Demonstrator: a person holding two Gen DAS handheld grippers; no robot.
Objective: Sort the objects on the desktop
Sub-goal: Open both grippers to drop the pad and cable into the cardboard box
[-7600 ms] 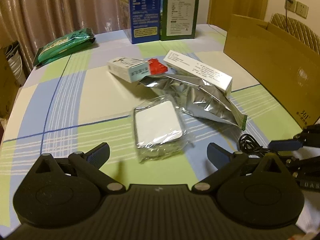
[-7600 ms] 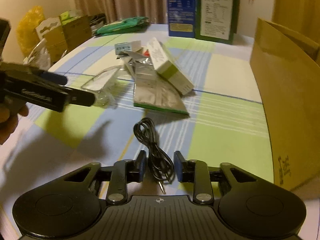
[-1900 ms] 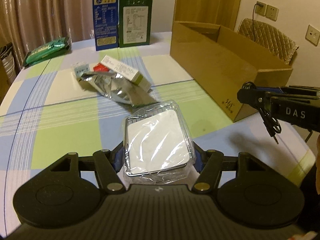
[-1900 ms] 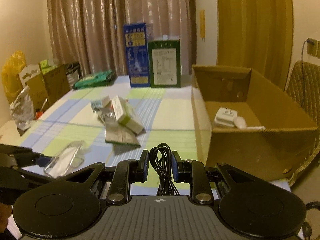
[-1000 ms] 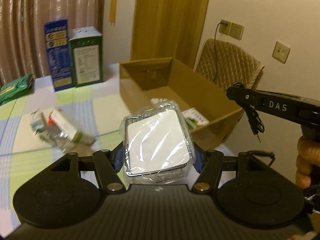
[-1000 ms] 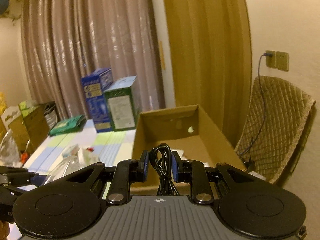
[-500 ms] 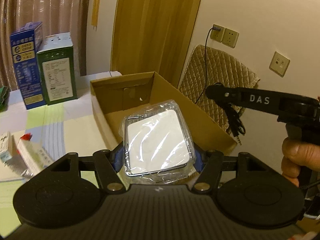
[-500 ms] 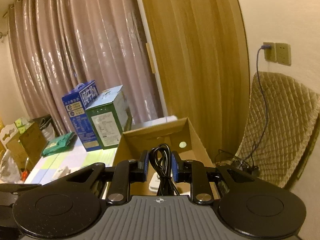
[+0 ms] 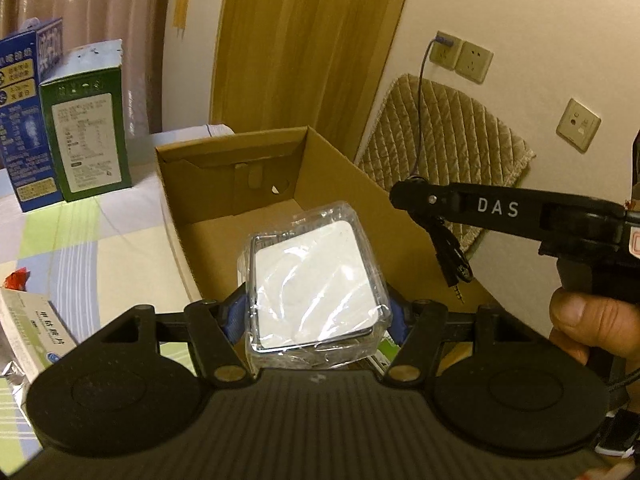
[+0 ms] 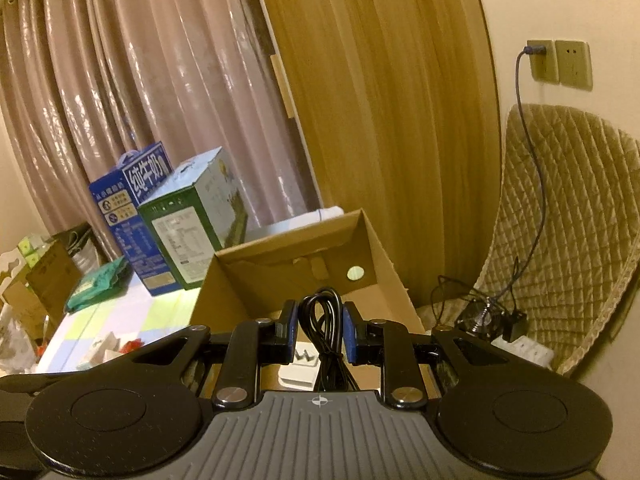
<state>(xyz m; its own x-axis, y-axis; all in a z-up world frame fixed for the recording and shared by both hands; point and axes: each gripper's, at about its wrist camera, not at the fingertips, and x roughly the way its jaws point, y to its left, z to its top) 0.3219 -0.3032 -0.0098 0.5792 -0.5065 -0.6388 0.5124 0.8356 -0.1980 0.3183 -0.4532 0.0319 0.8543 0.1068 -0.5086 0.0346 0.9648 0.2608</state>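
A white square pad in clear plastic wrap (image 9: 316,272) sits between the blue pads of my left gripper (image 9: 316,310), held in the air over the open cardboard box (image 9: 224,168). The left jaws are opening, with the pads still against the packet's sides. My right gripper (image 9: 412,196) reaches in from the right above the box's far wall, and a coiled black cable (image 9: 452,256) dangles from it. In the right wrist view the right gripper (image 10: 319,328) is shut on that cable (image 10: 322,316), with the box (image 10: 280,256) below and a white charger (image 10: 298,374) inside it.
Blue (image 9: 20,92) and green (image 9: 88,136) cartons stand on the checked tablecloth behind the box. A white medicine box (image 9: 32,328) lies at the left. A quilted chair (image 9: 440,140) and wall sockets (image 9: 460,58) are beyond the table. A person's hand (image 9: 576,320) grips the right tool.
Both grippers have swung right from the table's middle to over the box, still carrying the packet and the cable. The right gripper now hangs nearer the box's inside.
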